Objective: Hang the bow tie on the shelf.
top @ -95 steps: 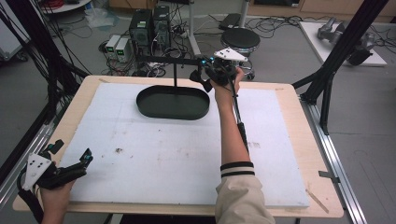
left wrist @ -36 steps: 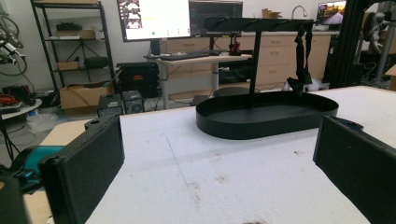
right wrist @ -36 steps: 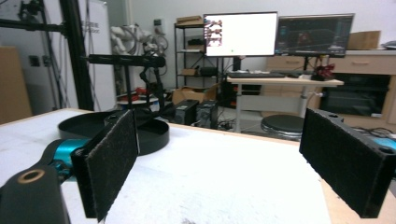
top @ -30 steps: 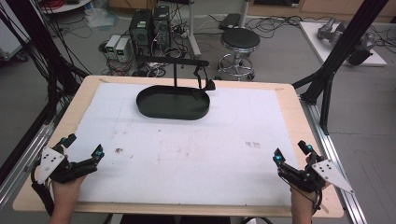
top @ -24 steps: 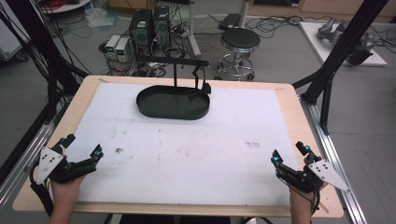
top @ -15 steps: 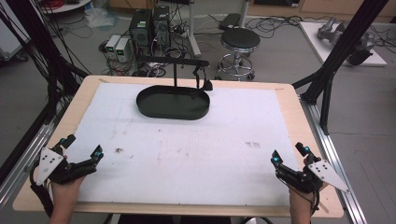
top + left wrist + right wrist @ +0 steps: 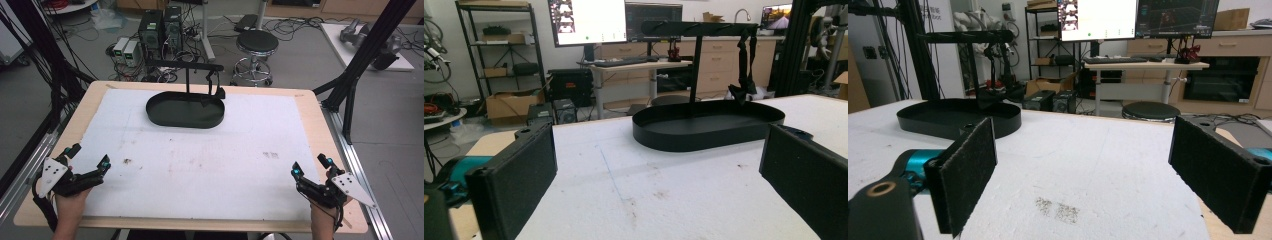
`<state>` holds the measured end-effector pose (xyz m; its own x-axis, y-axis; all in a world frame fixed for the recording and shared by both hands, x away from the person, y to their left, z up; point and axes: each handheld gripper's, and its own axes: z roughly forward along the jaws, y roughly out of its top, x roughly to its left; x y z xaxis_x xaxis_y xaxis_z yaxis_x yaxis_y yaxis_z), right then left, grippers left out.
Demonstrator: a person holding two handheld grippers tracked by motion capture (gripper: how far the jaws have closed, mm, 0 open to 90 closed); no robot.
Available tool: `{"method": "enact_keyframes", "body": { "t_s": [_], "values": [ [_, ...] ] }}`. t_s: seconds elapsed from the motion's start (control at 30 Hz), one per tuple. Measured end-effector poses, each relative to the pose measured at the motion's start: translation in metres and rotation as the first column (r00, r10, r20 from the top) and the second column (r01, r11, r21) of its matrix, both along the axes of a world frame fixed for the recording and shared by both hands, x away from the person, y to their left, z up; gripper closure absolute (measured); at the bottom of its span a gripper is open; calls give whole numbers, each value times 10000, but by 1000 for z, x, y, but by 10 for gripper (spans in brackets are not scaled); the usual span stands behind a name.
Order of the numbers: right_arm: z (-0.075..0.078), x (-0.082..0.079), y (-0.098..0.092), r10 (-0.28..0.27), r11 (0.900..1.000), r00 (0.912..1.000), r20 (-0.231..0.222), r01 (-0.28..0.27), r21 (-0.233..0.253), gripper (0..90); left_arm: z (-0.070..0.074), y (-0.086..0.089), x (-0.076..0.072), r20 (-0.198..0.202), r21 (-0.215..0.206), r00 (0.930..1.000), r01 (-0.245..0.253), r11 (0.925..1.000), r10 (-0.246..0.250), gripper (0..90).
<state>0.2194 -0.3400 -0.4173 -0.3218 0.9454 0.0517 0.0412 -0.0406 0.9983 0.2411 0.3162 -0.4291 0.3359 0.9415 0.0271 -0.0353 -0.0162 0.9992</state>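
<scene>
The left gripper (image 7: 89, 161) and right gripper (image 7: 311, 166) are held at the near corners of the white foam-topped counter (image 7: 200, 165), felt-padded fingers (image 7: 968, 172) spread wide, empty. A black oval metal tray (image 7: 185, 110) with T-shaped rack (image 7: 186, 67) is set at the far edge.

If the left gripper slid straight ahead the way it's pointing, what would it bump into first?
Probably the black oval tray of the hanging stand. The left gripper is open, and bare white table cover lies between it and the tray. Depth is hard to judge, so it might pass the tray's near edge.
</scene>
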Motion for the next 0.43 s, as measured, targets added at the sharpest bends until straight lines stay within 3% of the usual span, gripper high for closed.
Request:
{"method": "enact_keyframes", "body": {
  "t_s": [0.43],
  "values": [
    [0, 0, -1, -40, 9999, 10000, 28, 40, 123, 111, 0, -1, -1, 54, 7, 9999, 104, 9999, -104, 24]
  ]
}}
